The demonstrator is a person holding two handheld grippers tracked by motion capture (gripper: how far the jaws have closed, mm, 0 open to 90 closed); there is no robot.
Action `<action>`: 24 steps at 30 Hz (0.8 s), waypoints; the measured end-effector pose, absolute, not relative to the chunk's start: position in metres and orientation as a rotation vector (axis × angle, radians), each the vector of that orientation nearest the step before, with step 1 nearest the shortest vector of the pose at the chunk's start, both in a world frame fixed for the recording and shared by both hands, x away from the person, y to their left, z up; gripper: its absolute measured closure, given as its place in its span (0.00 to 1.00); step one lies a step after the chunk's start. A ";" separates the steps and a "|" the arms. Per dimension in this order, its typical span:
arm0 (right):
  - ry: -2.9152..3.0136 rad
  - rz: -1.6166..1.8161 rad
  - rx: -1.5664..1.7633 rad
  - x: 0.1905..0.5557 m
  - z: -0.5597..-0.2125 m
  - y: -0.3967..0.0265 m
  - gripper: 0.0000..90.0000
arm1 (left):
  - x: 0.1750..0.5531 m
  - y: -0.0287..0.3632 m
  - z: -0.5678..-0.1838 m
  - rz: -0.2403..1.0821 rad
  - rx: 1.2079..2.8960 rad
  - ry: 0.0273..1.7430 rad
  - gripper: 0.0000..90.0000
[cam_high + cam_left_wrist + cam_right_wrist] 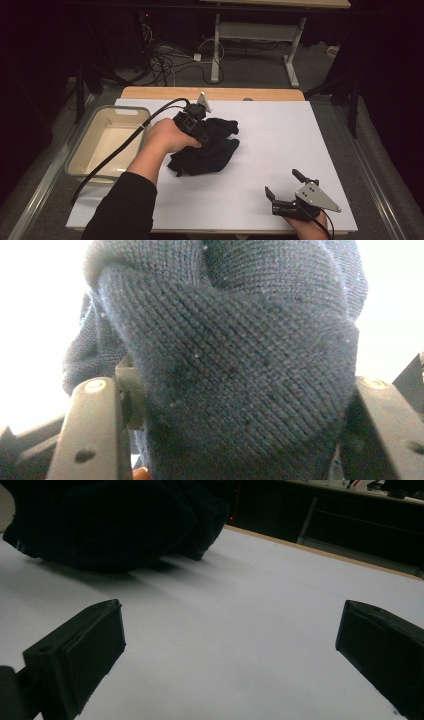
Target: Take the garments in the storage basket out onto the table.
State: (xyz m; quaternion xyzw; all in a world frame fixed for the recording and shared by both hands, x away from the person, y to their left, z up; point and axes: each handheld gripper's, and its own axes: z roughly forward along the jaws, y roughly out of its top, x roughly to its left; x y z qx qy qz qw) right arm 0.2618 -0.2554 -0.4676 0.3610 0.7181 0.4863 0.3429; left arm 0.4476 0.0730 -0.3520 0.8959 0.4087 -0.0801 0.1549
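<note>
Between my left gripper's (200, 131) jaws I see a thick fold of dark knitted cloth (240, 370); the jaws stand partly spread on either side of it, and the wool fills the gap from one to the other, though I cannot tell whether the pads really press on it. From the high view, that gripper points down into the cloth, with my left hand (167, 137) wrapped around its body and its black cable (125, 145) trailing back over the near corner of the bin.

The cloth lies crumpled in a heap on the white sheet covering the desk (280, 130), a little left of the middle. Just to its left sits a beige plastic bin (82, 150), its rim close to my left wrist.

My right gripper (284, 184) rests near the front right edge of the desk, well apart from the cloth. Its jaws are spread wide with only bare sheet between them, and past them I see the cloth heap.

Beyond the desk, cables (170, 62) lie tangled on the floor beside a table leg (216, 50).
</note>
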 end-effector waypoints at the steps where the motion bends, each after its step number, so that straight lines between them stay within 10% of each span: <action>1: 1.867 1.264 0.937 0.262 -0.468 -0.255 0.00 | 0.447 0.073 -0.356 -0.233 2.562 1.166 0.41; 24: 1.891 1.255 0.928 0.262 -0.472 -0.251 0.00 | 0.424 0.079 -0.435 -0.126 2.286 1.009 0.35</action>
